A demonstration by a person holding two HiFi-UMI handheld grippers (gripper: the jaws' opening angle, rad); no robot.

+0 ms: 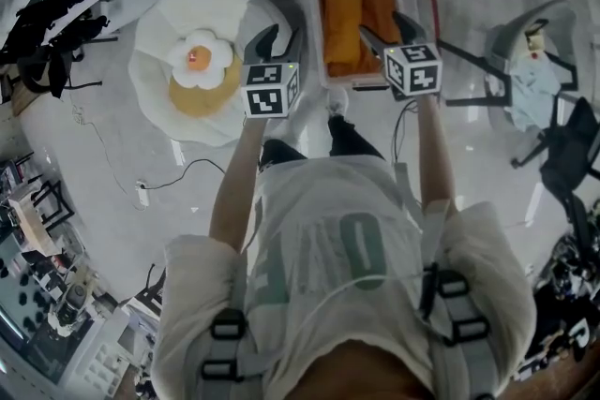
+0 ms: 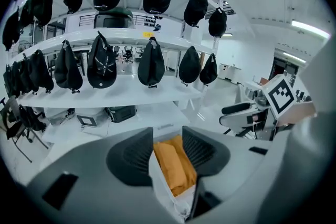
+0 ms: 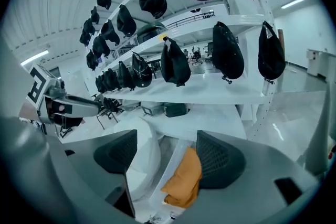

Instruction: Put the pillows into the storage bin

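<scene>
We hold left gripper (image 1: 279, 37), right gripper (image 1: 380, 25) by bin (image 1: 315, 23), fingers (image 2: 131, 157) released, empty: orange pillows (image 1: 356, 14) already inside; egg pillow (image 1: 192, 61) on floor (image 1: 112, 164) likely next.

A pillow (image 1: 356, 19) lies in the storage bin (image 1: 312, 14); a second pillow (image 1: 192, 61) lies on the floor (image 1: 112, 164) just left of it.

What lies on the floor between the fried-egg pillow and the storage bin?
Nothing: the head view shows bare floor there, with the left gripper above it.
</scene>
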